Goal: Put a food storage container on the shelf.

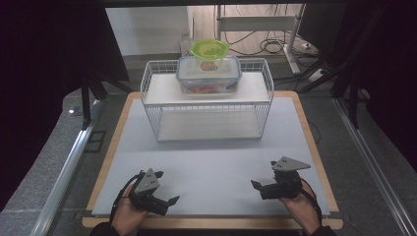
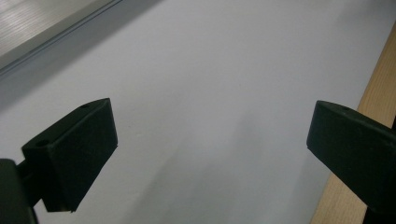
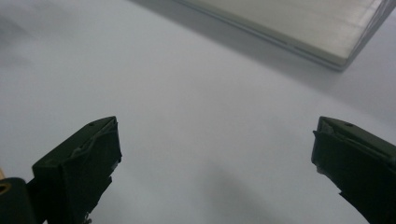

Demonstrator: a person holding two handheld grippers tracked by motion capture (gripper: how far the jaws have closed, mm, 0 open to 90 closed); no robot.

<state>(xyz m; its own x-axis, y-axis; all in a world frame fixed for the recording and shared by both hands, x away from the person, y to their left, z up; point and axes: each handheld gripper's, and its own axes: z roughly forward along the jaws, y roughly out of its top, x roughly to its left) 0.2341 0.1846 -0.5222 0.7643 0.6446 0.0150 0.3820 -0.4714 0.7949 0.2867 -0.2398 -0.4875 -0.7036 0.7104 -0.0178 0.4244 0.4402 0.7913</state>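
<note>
A white wire rack (image 1: 150, 105) with two shelves stands at the back of the table. On its top shelf sits a clear food container (image 1: 209, 76) with a blue-rimmed lid, and a green bowl (image 1: 210, 48) rests on that lid. My left gripper (image 1: 169, 202) lies low at the front left, open, with nothing between its jaws (image 2: 210, 149). At the front right my right gripper (image 1: 256, 188) is also open and holds nothing (image 3: 215, 158). Both point inward over the mat, far from the rack.
A pale grey mat (image 1: 211, 162) covers a wooden table whose edge (image 2: 373, 93) shows beside the left gripper. The rack's white base (image 3: 299, 28) lies ahead of the right gripper. Dark curtains, metal rails and floor cables surround the table.
</note>
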